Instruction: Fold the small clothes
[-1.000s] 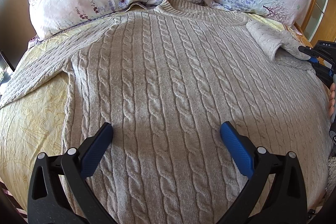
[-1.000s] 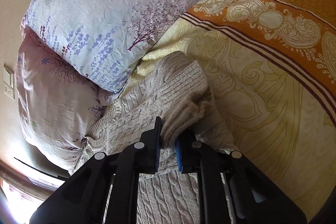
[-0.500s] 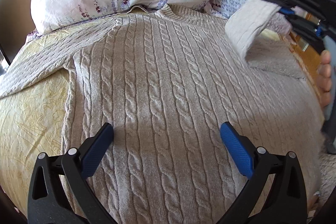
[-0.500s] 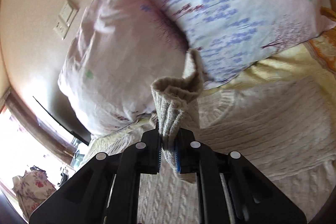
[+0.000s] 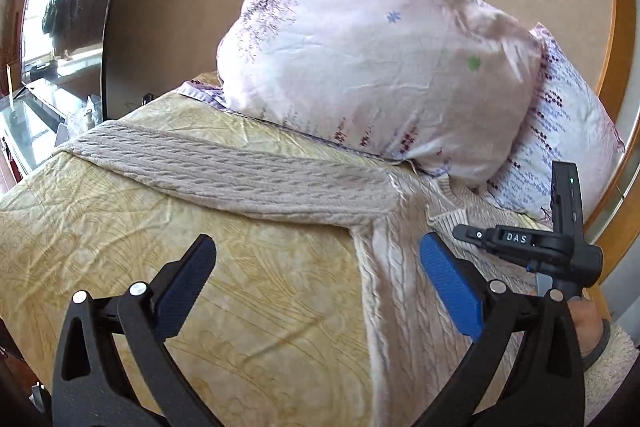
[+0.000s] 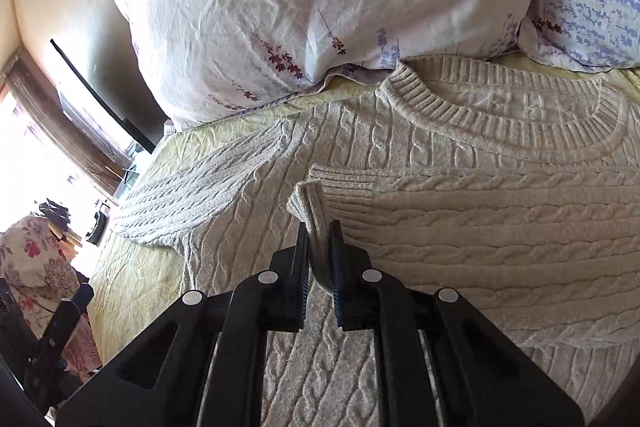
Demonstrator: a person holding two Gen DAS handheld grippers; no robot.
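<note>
Since a second ago the right hand-held gripper (image 6: 319, 247) has carried the sleeve cuff (image 6: 310, 199) from the bed's edge across onto the sweater (image 6: 460, 227), and the left wrist view has swung toward the other sleeve (image 5: 240, 175).

Both views cut off the sweater's lower part, and the left wrist view shows only a strip of its body. In that view the right hand-held gripper's tips lie behind the left one's blue pad, and the window side is glare.

A yellow patterned bedspread (image 5: 240, 287) covers the bed; two floral pillows (image 5: 380, 67) lean on a beige wall with a socket and switch.

The left hand-held gripper (image 5: 316, 279) stands wide apart over the bedspread, holding nothing. The right is clamped on the cuff, the sleeve folded across the chest below the collar (image 6: 500, 107).
</note>
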